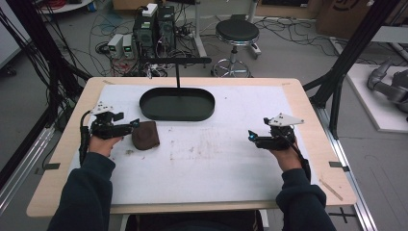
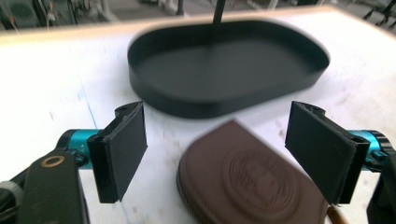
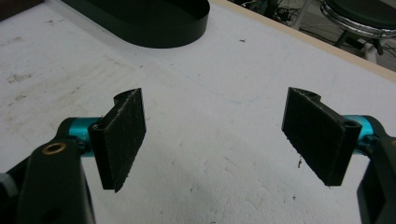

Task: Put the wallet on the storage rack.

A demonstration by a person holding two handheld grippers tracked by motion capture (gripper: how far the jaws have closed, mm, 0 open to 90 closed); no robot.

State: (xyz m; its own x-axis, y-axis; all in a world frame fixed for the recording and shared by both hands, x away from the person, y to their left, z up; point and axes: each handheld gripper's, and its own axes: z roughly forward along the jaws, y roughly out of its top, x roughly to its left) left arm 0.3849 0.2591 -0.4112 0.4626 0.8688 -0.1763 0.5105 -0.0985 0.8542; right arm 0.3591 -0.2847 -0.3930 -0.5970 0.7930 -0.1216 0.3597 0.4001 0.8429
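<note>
A brown leather pouch (image 1: 146,135) with an embossed round mark lies flat on the white mat, just left of centre. My left gripper (image 1: 135,124) is right beside its left edge, jaws open. In the left gripper view the pouch (image 2: 252,179) sits low between the two spread pads, and the left gripper (image 2: 224,156) does not touch it. A black oval tray (image 1: 177,104) with a thin upright post stands behind the pouch (image 2: 224,65). My right gripper (image 1: 251,136) is held over the right side of the mat, open, with nothing between its jaws (image 3: 219,140).
The white mat (image 1: 211,154) covers a wooden table (image 1: 312,125). A corner of the tray (image 3: 154,21) lies at the far left of the right gripper view. Beyond the table are a stool (image 1: 235,33), computer boxes (image 1: 154,29) and loose cables on the floor.
</note>
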